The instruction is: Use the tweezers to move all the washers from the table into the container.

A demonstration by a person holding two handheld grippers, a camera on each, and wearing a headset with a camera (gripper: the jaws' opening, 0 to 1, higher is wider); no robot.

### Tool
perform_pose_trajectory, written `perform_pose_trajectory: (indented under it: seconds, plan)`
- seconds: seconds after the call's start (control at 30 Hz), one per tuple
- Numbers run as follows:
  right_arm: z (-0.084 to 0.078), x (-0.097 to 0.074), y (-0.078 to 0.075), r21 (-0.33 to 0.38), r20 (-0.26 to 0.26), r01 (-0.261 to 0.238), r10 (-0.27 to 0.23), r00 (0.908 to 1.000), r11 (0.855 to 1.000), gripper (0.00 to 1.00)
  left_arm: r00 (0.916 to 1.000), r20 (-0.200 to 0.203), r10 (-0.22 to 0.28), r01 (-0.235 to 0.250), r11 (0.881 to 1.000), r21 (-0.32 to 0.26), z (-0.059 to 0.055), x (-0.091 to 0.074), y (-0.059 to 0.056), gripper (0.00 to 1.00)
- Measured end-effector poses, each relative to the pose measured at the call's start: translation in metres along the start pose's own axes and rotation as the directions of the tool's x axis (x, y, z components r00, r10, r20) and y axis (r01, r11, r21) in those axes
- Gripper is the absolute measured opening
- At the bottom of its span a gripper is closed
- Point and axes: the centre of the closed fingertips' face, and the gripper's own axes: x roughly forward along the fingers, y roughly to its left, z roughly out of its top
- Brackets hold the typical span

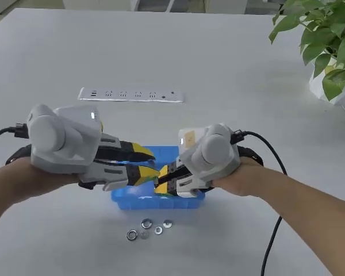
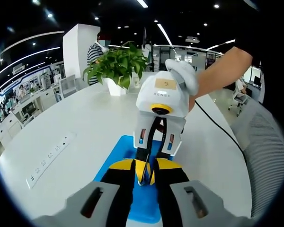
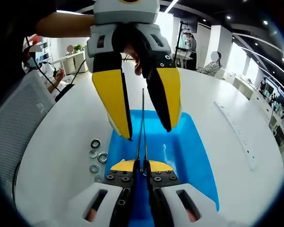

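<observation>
1. Gripper positions. In the head view I saw the left gripper (image 1: 155,163) and the right gripper (image 1: 160,181) meeting tip to tip at the centre of the frame. Both were above the blue container (image 1: 122,201).

2. Right gripper state. In the right gripper view its jaws were clamped onto the tweezers (image 3: 143,123) at the bottom centre. The thin prongs ran straight up the frame from there.

3. Left gripper state. In the same view the left gripper's yellow fingers (image 3: 114,94) came down from the top. They stood partly apart, one on each side of the tweezers, and neither finger pressed on the prongs. In the left gripper view the gap at its own tips looked narrow.

4. Task items. The washers (image 1: 146,227) lay in a small loose cluster on the white table (image 1: 230,63). They sat at the lower centre of the head view, just below the container's near edge and outside it. I could not tell whether any washer lay inside the container.

5. Surroundings. A white power strip (image 1: 131,95) lay above the grippers, well apart from the container. A potted plant (image 1: 325,34) occupied the upper right corner.
</observation>
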Motion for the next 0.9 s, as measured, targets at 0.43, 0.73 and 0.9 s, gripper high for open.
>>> perform_pose_trajectory:
  seconds: [0.43, 0.73, 0.9]
  plan:
    - [-0.001, 0.0, 0.0, 0.004, -0.003, 0.0, 0.0, 1.0, 1.0, 0.1, 0.9992, -0.005, -0.04, 0.04, 0.999, 0.024, -0.001, 0.0, -0.004, 0.08]
    - [0.005, -0.002, 0.0, -0.004, -0.013, 0.003, -0.004, 0.9999, 1.0, 0.12, 0.999, -0.003, -0.045, 0.045, 0.998, 0.041, 0.005, 0.0, -0.003, 0.06]
    - [0.009, -0.005, -0.002, 0.001, -0.006, 0.013, -0.013, 0.9999, 1.0, 0.12, 0.9991, -0.011, -0.041, 0.041, 0.998, 0.049, 0.009, -0.004, -0.001, 0.06]
